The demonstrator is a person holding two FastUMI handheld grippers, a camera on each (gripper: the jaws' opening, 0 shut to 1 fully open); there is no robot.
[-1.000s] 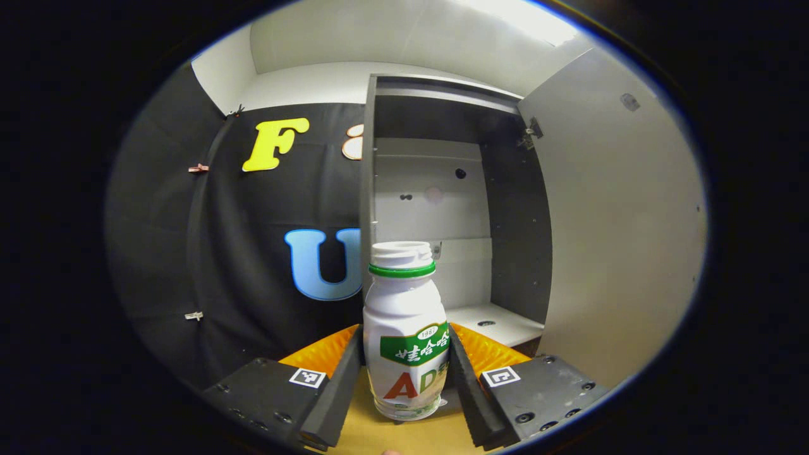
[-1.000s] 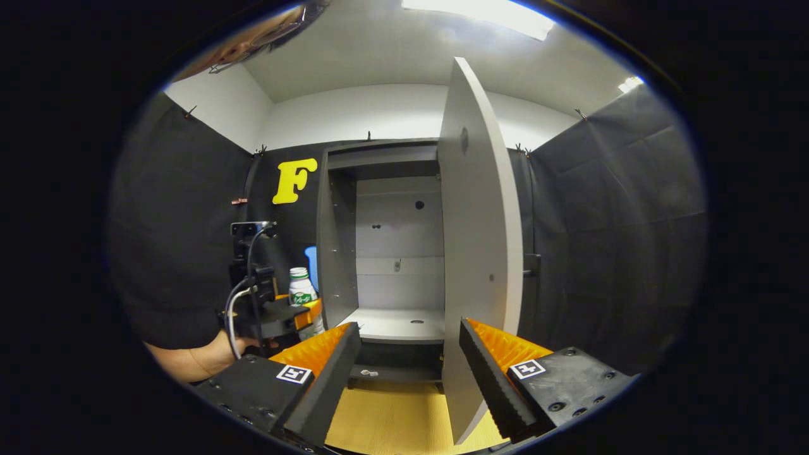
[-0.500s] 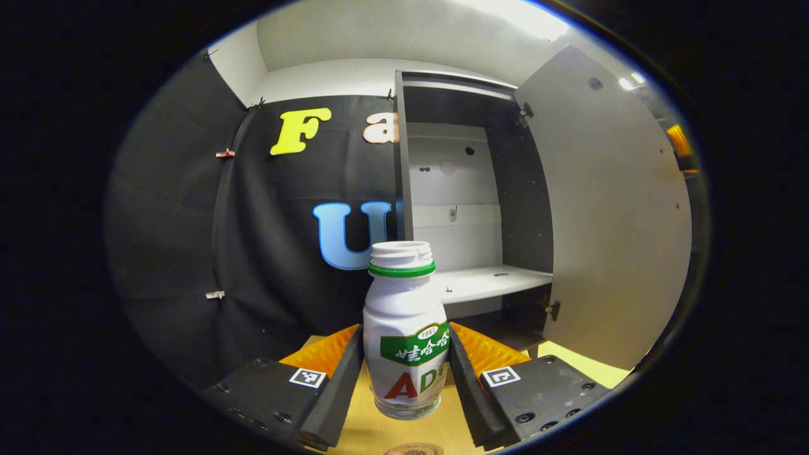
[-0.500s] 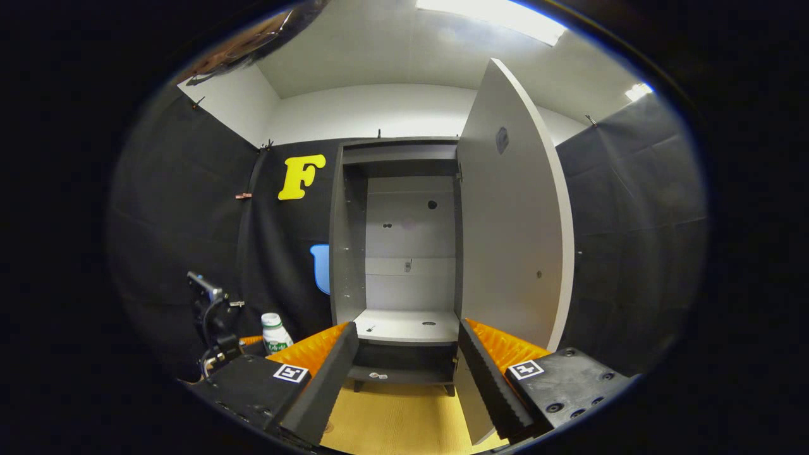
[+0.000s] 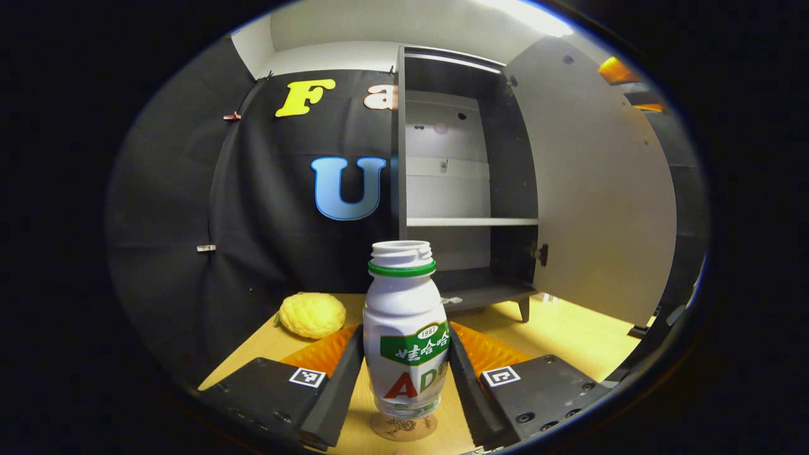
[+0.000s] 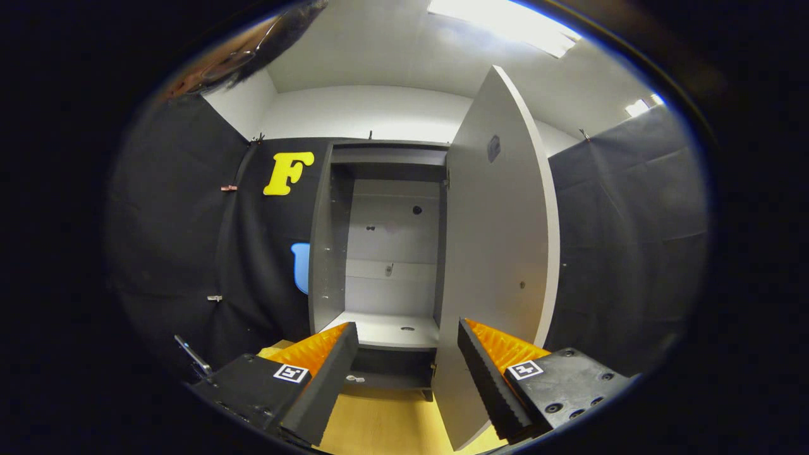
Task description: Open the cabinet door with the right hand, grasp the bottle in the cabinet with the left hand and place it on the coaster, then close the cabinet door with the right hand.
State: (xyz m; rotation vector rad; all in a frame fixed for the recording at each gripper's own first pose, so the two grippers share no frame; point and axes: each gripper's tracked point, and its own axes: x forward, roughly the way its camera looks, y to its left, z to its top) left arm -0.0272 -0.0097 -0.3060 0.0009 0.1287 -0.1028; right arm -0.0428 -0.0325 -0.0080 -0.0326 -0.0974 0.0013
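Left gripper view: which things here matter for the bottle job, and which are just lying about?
Job:
bottle, clamped in the left gripper
coaster beneath it
cabinet door, open
cabinet
right gripper, open

Lying about:
yellow bumpy fruit on the table

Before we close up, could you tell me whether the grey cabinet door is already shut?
No, the grey cabinet door stands swung wide open, exposing the shelf inside.
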